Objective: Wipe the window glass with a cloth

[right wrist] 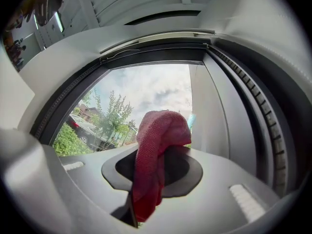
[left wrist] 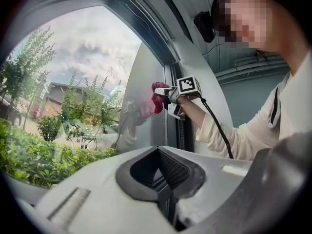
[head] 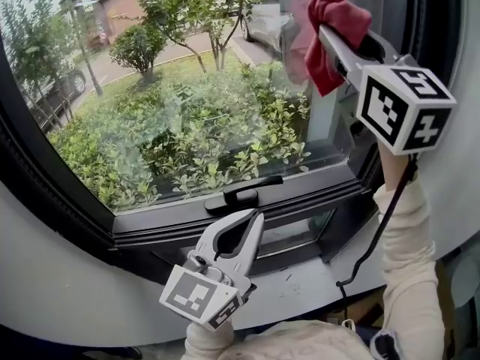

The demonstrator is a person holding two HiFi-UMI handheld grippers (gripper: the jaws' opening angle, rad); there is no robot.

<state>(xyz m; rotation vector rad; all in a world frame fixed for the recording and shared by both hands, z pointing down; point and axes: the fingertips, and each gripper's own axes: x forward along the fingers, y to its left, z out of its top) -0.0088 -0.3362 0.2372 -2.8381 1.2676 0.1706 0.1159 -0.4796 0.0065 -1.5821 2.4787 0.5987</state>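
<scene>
The right hand-held gripper (head: 324, 37) clamps a red woven cloth (head: 339, 10) against the clear window glass (head: 187, 88), at its upper right corner. The left hand-held gripper (head: 255, 220) hangs low, jaws closed, empty.

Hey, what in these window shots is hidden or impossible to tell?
1. Tips of the right tongs: wrapped by the red cloth, in the head and right gripper views.
2. Whether the cloth touches the window glass: the cloth itself covers this in the head view, and it is too small in the left gripper view.
3. Smears on the glass: lost among reflections, every view.
</scene>
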